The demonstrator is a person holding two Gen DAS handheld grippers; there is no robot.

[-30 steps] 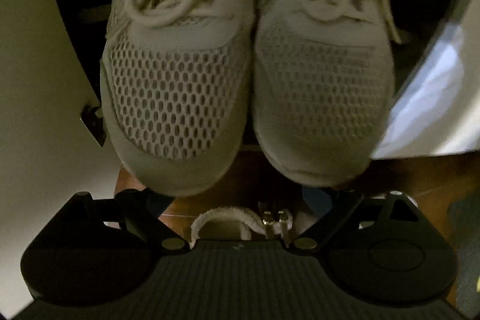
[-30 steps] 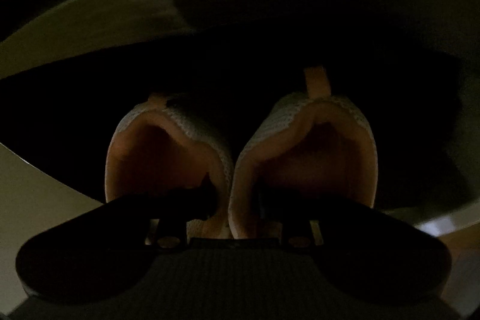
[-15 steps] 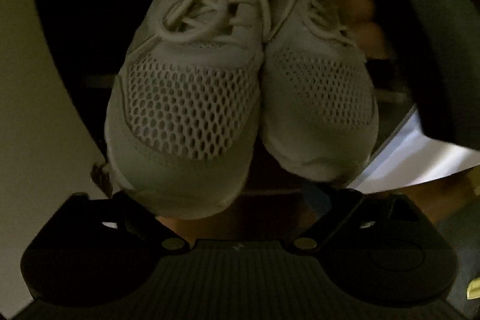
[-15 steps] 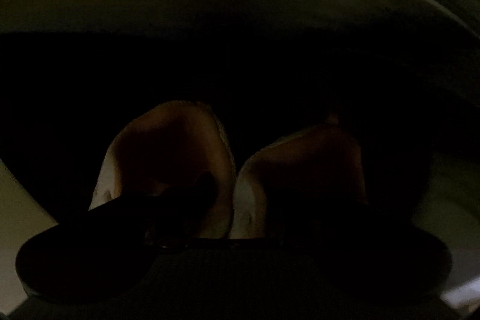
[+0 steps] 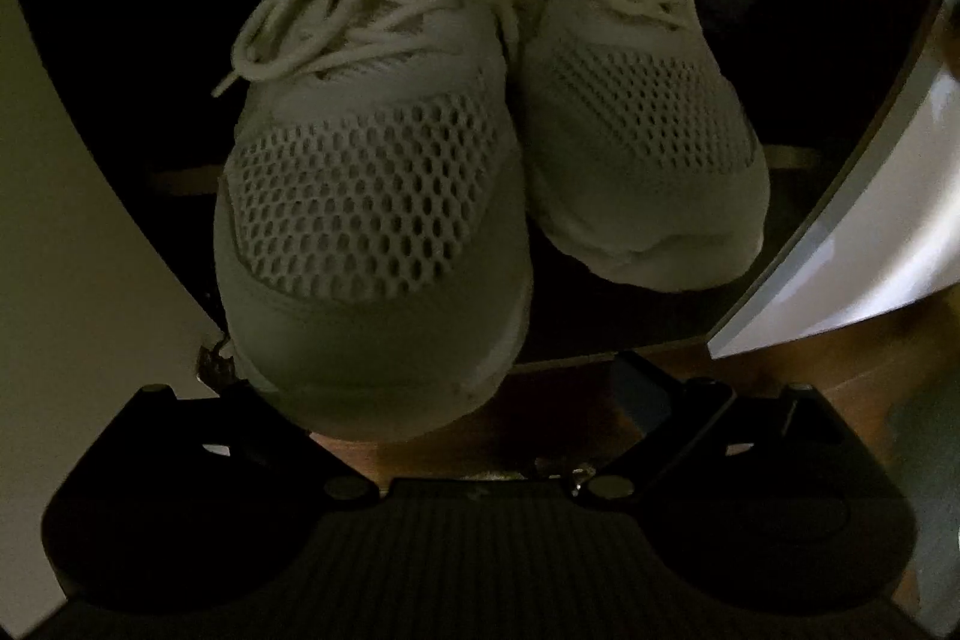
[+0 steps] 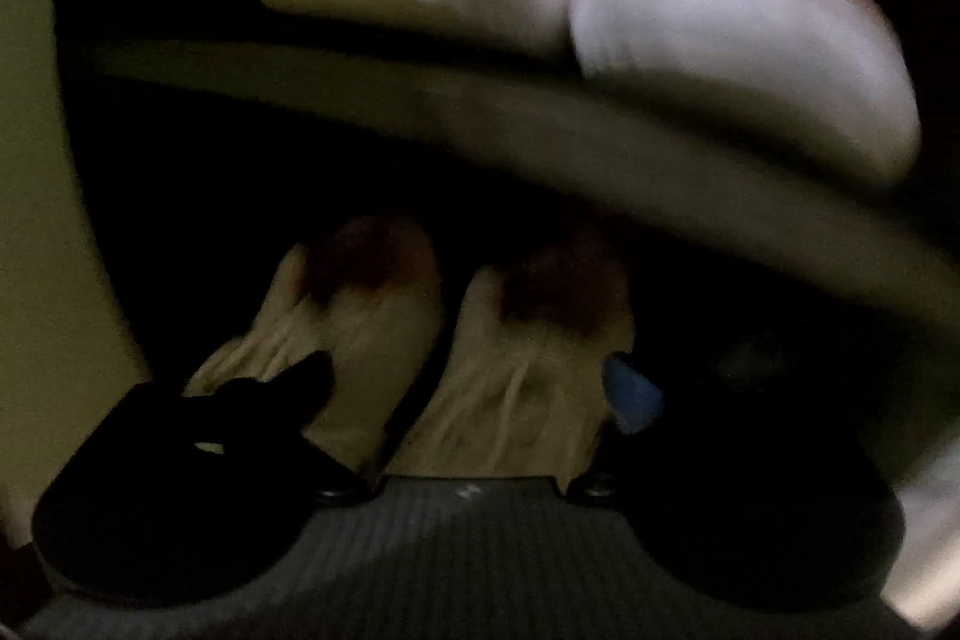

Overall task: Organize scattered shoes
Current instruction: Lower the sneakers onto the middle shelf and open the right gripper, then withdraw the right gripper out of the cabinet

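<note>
Left tool [image 5: 474, 412]: released, jaws spread wide, nothing between them. It points down at the toes of a pair of white mesh sneakers standing side by side in a dark shelf compartment. From left to right in the left wrist view: a pale side panel [image 5: 54, 220]; the left-hand sneaker [image 5: 372, 232], whose toe cap overhangs the front edge of the shelf [image 5: 600, 334] and sits just above the tool's left finger; the right-hand sneaker [image 5: 648, 142], set slightly further back and touching the first along the inner side; a glossy white panel [image 5: 870, 232] at the right edge. Both sneakers are laced, with loose loops lying over the tongues. Brown wooden floor [image 5: 456, 451] shows below the shelf.

Right tool [image 6: 474, 394]: released. Its jaws have just been opening, and they now straddle the same pair seen from the heel side without pressing on it. The left heel [image 6: 366, 334] and right heel [image 6: 534, 358] stand close together. An upper shelf board [image 6: 540, 124] crosses the view above them, carrying a second pair of white shoes [image 6: 600, 4] with red trim; this view is blurred.
</note>
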